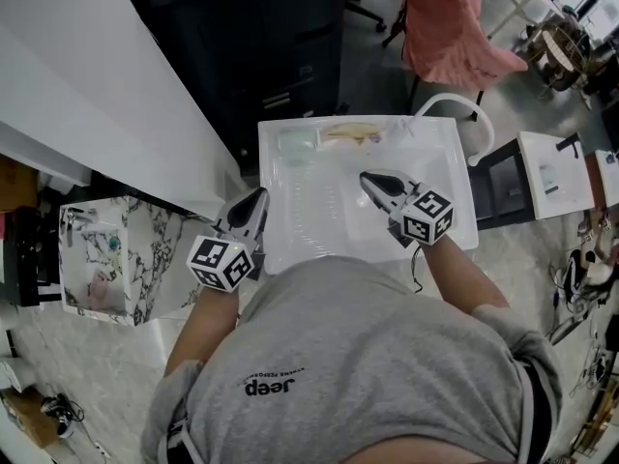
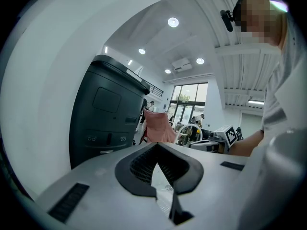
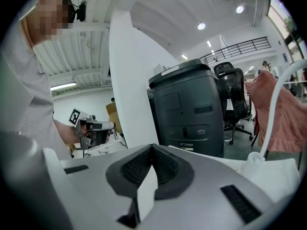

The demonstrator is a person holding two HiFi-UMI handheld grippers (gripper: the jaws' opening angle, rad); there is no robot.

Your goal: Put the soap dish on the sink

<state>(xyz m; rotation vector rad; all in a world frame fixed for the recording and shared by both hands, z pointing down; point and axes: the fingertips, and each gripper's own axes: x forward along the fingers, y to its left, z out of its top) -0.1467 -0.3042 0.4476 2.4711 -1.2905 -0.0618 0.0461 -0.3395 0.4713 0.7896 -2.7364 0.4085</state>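
Nearest me, low in frame, is the person's grey T-shirt (image 1: 368,375). At lower left I see the left gripper (image 1: 259,197) by the left rim of the white sink (image 1: 464,225), its jaws pressed together and empty. On the sink's far ledge, upper centre, a pale block (image 1: 295,145) lies just left of the beige soap dish (image 1: 348,131). Over the basin, the right gripper (image 1: 368,178) is likewise closed on nothing.

Dark cabinet (image 1: 261,37) is seen beyond the left gripper (image 1: 257,196) | pink cloth (image 1: 447,29) is seen hung beyond the right gripper (image 1: 368,176) | marbled box (image 1: 106,259) is set just left of the left gripper | small white table (image 1: 553,172) is placed well right of the right gripper
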